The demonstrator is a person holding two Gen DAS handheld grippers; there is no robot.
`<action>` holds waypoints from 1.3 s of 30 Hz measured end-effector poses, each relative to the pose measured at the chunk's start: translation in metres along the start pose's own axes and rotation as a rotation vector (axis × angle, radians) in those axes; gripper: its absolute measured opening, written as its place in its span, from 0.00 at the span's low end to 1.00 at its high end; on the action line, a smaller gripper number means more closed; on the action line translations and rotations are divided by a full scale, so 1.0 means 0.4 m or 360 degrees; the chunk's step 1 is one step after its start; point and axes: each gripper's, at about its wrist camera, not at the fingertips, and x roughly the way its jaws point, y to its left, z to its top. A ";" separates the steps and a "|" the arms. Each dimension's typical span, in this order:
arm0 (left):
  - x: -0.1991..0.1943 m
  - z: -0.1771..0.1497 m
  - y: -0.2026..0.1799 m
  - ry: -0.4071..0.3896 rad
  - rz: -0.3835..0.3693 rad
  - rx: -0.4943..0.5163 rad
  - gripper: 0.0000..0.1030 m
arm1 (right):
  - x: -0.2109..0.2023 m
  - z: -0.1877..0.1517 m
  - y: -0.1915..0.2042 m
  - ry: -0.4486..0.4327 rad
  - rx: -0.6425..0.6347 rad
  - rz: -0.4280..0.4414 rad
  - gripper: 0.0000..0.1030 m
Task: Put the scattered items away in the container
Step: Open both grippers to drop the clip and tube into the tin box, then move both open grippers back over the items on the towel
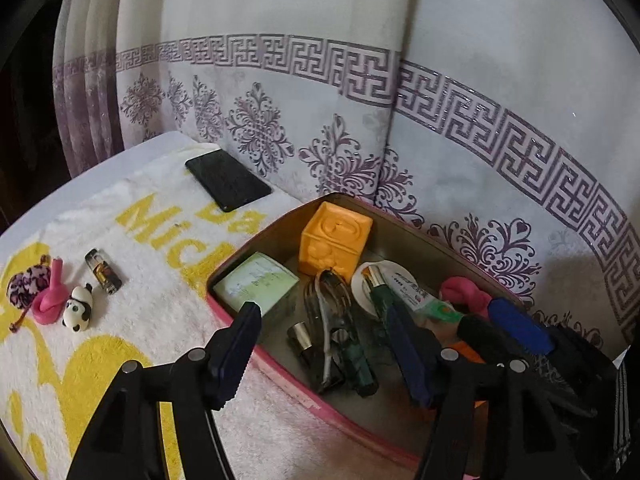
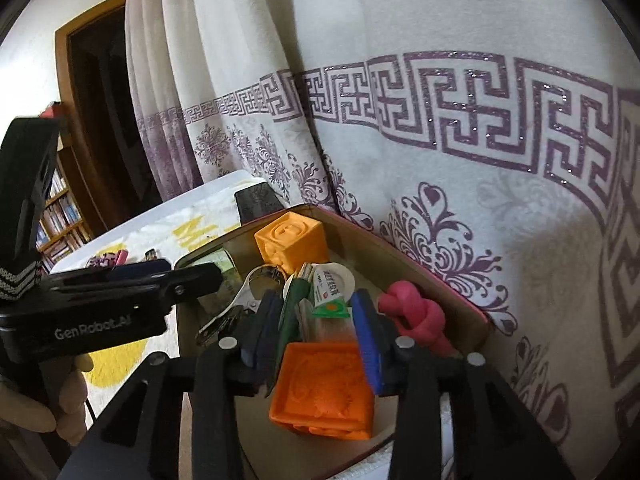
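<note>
A pink-rimmed box [image 1: 280,372] holds a yellow-orange cube [image 1: 334,238], a green-white packet [image 1: 256,284], keys, a tube and a pink knotted toy [image 1: 464,294]. My left gripper [image 1: 324,344] is open and empty above the box's near edge. My right gripper [image 2: 316,336] is inside the box [image 2: 452,292], its fingers on both sides of an orange cube [image 2: 324,388]. Outside the box, on the towel [image 1: 160,312], lie a panda figure [image 1: 78,308], a pink knot [image 1: 48,302], a patterned pouch [image 1: 26,286], a small vial [image 1: 103,270] and a black phone [image 1: 228,180].
A white and purple patterned curtain [image 1: 440,120] hangs close behind the box. The left gripper's body [image 2: 100,300] and the gloved hand holding it cross the left of the right wrist view. A bookshelf [image 2: 60,208] stands far left.
</note>
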 end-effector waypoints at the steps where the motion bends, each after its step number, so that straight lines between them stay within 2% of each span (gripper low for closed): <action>1: -0.003 -0.001 0.009 -0.0002 0.0007 -0.0015 0.65 | 0.003 0.003 0.003 0.0004 0.0007 0.0003 0.40; 10: -0.039 -0.019 0.091 -0.0024 0.0115 -0.0102 0.65 | 0.007 0.005 0.065 0.0020 -0.0053 0.0055 0.40; 23: -0.126 -0.060 0.214 -0.0123 0.0361 -0.0161 0.65 | 0.009 0.004 0.194 0.0053 -0.0181 0.0120 0.40; 27: -0.155 -0.075 0.250 -0.0150 0.0426 -0.0169 0.65 | 0.005 0.004 0.245 0.0030 -0.0233 0.0142 0.61; 28: -0.162 -0.079 0.260 -0.0152 0.0432 -0.0178 0.65 | 0.003 0.003 0.258 0.0020 -0.0249 0.0147 0.63; 39: -0.238 -0.134 0.357 -0.0189 0.0575 -0.0245 0.66 | 0.034 -0.011 0.379 0.0096 -0.0342 0.0245 0.65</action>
